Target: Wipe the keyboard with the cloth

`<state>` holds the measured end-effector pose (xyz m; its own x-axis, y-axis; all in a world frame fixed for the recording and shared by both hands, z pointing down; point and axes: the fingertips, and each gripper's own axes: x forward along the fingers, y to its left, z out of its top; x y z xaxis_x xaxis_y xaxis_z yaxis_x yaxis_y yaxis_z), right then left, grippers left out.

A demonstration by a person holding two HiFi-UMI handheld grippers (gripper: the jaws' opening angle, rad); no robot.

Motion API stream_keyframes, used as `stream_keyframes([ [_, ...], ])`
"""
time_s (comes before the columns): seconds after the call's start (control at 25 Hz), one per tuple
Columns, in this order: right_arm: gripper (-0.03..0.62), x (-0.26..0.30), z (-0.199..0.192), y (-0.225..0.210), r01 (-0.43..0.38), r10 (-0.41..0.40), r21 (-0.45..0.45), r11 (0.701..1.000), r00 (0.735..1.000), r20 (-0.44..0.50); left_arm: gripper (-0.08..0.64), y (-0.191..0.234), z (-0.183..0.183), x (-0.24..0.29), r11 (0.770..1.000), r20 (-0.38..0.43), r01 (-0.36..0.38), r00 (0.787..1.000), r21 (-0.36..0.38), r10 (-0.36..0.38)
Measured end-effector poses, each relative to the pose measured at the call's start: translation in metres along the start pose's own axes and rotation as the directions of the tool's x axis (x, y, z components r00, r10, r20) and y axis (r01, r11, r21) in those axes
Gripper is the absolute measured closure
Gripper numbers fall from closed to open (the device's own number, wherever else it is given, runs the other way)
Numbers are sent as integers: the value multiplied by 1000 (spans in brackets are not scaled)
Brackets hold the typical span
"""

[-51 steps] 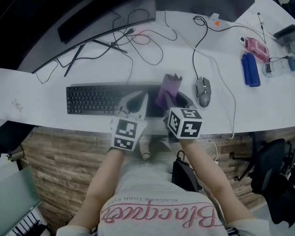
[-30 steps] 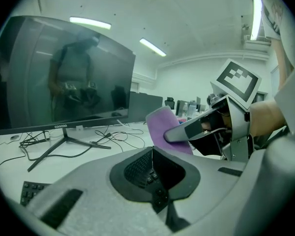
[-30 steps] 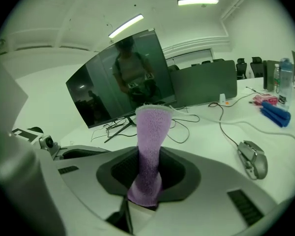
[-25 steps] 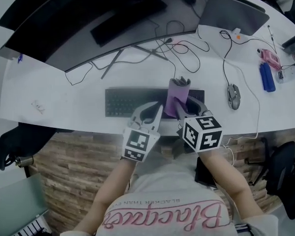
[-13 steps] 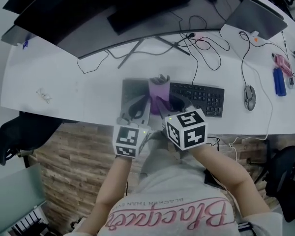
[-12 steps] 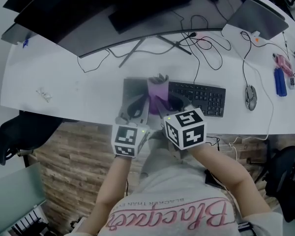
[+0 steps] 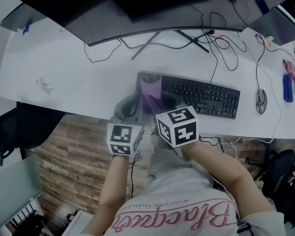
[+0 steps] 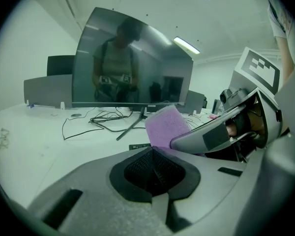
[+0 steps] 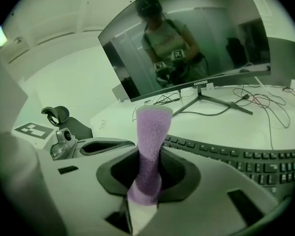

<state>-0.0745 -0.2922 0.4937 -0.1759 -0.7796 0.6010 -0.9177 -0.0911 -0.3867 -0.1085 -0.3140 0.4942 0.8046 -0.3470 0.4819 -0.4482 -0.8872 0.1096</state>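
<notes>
The right claw (image 7: 155, 101) is clenched on one purple cloth (image 7: 150, 88), which stands over the left end of the single black keyboard (image 7: 201, 95) near the counter's (image 7: 78, 77) front edge. The left claw (image 7: 132, 103), pinched closed on nothing, sits just beside it. One mouse (image 7: 261, 101) lies right of the keyboard.

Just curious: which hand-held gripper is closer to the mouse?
Right. The right hand-held gripper is over the keyboard's left end, the mouse beyond the keyboard's other end; the left hand-held gripper is even farther left.
</notes>
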Motion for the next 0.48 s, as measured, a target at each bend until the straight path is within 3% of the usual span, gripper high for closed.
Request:
stream_keyframes([
  [0.48, 505, 49, -31, 22, 0, 5, 72, 997, 997, -76, 555, 38, -35, -2, 1000, -64, -17, 998, 22, 18],
])
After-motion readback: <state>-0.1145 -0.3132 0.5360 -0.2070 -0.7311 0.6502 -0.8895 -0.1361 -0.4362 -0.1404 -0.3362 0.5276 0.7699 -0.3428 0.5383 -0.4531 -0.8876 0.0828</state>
